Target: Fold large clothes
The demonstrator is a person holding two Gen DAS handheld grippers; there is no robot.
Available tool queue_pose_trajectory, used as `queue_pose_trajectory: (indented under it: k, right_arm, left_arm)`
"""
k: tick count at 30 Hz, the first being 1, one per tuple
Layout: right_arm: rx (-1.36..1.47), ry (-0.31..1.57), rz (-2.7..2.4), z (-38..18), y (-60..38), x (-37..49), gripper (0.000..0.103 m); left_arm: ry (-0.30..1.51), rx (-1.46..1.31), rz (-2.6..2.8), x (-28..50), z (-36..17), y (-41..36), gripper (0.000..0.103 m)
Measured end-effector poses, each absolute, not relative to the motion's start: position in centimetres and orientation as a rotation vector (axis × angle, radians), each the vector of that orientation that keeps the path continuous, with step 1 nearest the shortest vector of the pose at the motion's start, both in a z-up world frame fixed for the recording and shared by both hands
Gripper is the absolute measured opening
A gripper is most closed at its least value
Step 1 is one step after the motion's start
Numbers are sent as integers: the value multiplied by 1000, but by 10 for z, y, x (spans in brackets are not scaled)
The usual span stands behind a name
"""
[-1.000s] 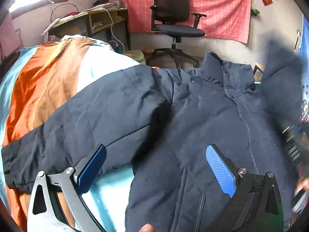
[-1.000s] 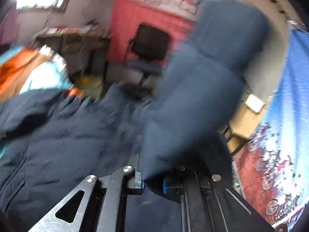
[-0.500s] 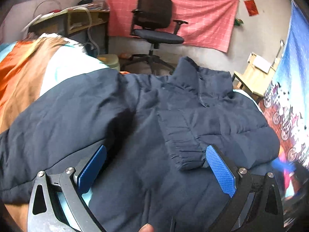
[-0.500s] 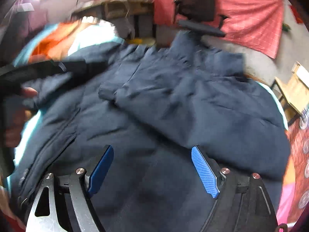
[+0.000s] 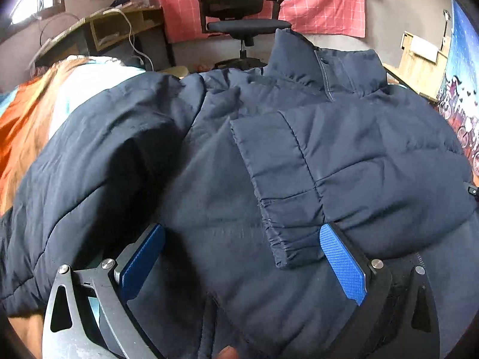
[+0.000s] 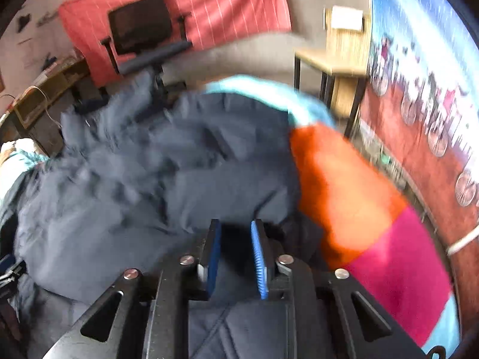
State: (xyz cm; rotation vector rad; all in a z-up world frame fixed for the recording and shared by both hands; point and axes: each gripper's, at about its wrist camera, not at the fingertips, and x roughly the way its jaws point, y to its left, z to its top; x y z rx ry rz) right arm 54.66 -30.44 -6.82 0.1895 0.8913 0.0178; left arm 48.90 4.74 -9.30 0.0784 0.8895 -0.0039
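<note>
**A:** So what are the two tongs up to here? The left gripper (image 5: 239,264) has its blue pads spread wide, nothing pinched. It hangs just over the jacket (image 5: 209,179), with the cuff (image 5: 287,248) of the folded-over sleeve (image 5: 344,164) sitting between the pads but untouched.

**B:** Yep, apart and empty. My guess is it's wide like that so it can drop onto a thick puffy bit, either that cuff or the other sleeve (image 5: 89,164), which lies out flat toward the left over the bedspread (image 5: 27,125).

**A:** And the right gripper (image 6: 235,257)? Blurry view, but its pads are close together and closing in, with dark fabric at the jacket's edge right there.

**B:** It looks like jacket fabric runs between them, so I'd call it clamped on the jacket's side edge. Honestly the blur makes that a soft call. That spot makes sense though: it's where the jacket meets the orange and pink bedspread, so it's the place to lift the side inward.

**A:** Where's the jacket overall?

**B:** Front up on the bed, collar (image 5: 323,59) pointing at the chair (image 5: 239,9), one sleeve already across the chest. So sleeves half done, body folds not yet started, I'd say.
</note>
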Motion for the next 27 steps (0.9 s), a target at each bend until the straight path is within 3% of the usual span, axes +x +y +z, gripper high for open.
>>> queue_pose_trajectory:
  k: [10, 13, 15, 16, 22, 26, 27]
  right_arm:
    - [121, 815, 2, -81, -291, 538, 21]
    - [128, 800, 6, -72, -293, 529, 38]
    - [140, 770, 24, -60, -289, 514, 78]
    - [150, 755, 50, -54, -284, 504, 83]
    - [78, 737, 195, -27, -237, 461, 84]
    - [23, 709, 289, -18, -199, 431, 101]
    - [2, 693, 297, -18, -190, 422, 101]
  left_arm:
    - [848, 35, 119, 458, -73, 68, 102]
    - [802, 125, 233, 416, -51, 85, 102]
    - [777, 113, 279, 389, -39, 105, 102]
    - [767, 77, 294, 374, -32, 121, 102]
    - [830, -112, 455, 319, -33, 214, 101]
    - [887, -201, 573, 302, -40, 262, 101]
    - [888, -224, 615, 297, -41, 275, 101]
